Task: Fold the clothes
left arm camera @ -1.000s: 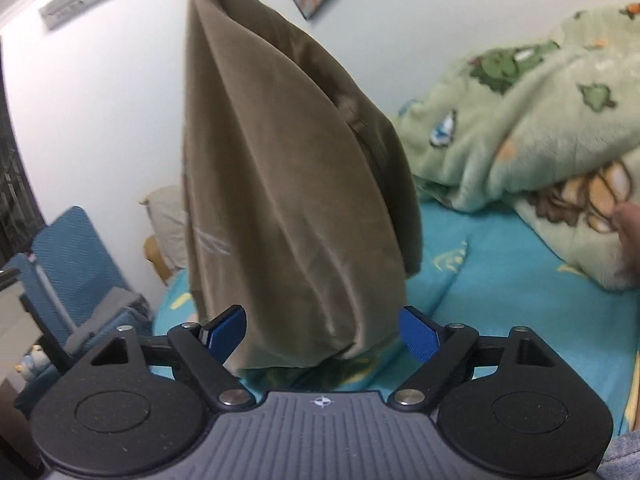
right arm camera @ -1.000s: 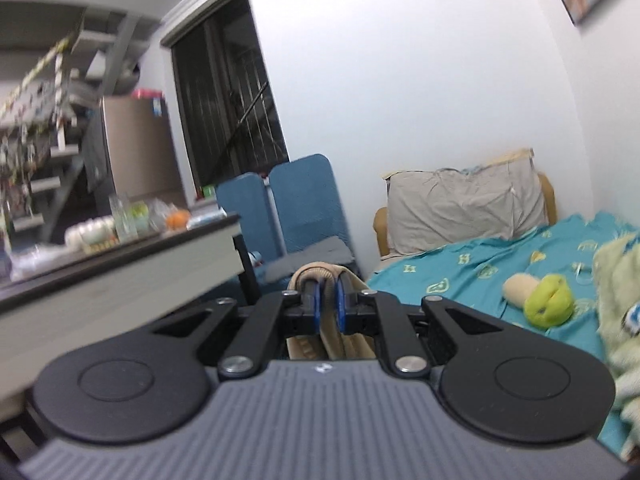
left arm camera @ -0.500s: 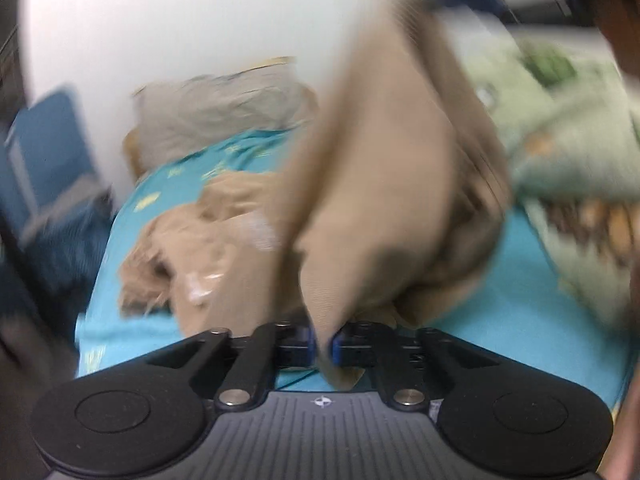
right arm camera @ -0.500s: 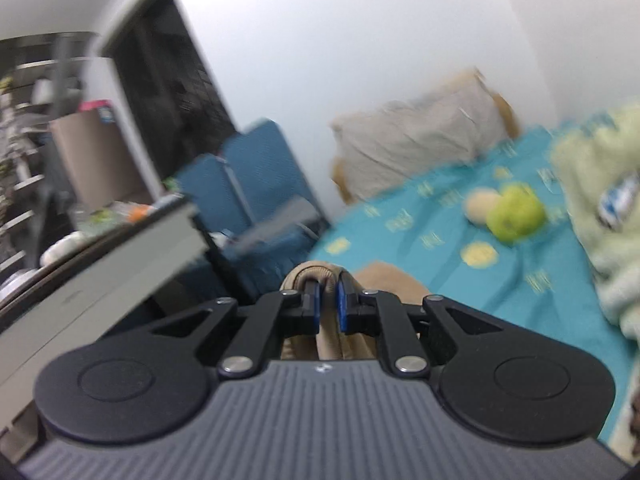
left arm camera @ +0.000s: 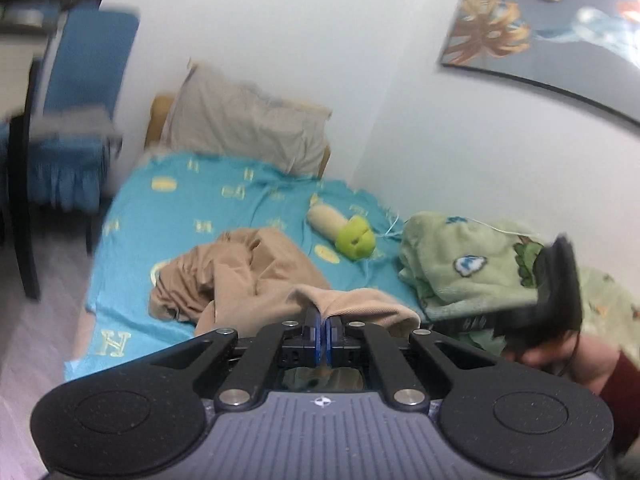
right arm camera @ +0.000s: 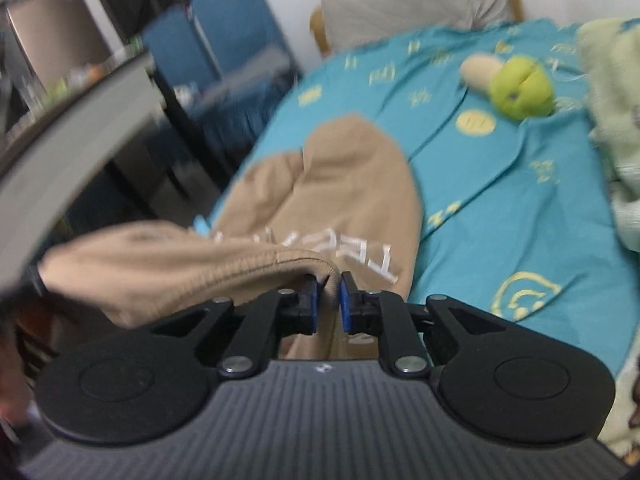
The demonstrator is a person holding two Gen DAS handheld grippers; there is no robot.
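Observation:
A tan garment [left arm camera: 248,272] lies crumpled on the teal bed sheet [left arm camera: 192,208]. My left gripper [left arm camera: 323,332] is shut on a fold of its edge, which rises from the blue pads. In the right wrist view the same garment [right arm camera: 348,176] spreads over the sheet with white lettering showing. My right gripper [right arm camera: 330,304] has the ribbed hem [right arm camera: 240,268] between its pads, and its jaws are opening slightly. The hem stretches away to the left. The right gripper's black body [left arm camera: 556,284] and the hand holding it show at the right of the left wrist view.
A green and beige plush toy [left arm camera: 354,236] lies on the sheet beyond the garment. A pale green blanket [left arm camera: 460,264] is heaped at the right, with a grey pillow [left arm camera: 248,128] at the head. Blue chairs [right arm camera: 224,40] and a dark table [right arm camera: 72,120] stand left of the bed.
The garment hung high from the right gripper with the left gripper open below it. The left gripper shut on it, the right came down, and the garment now rests on the bed.

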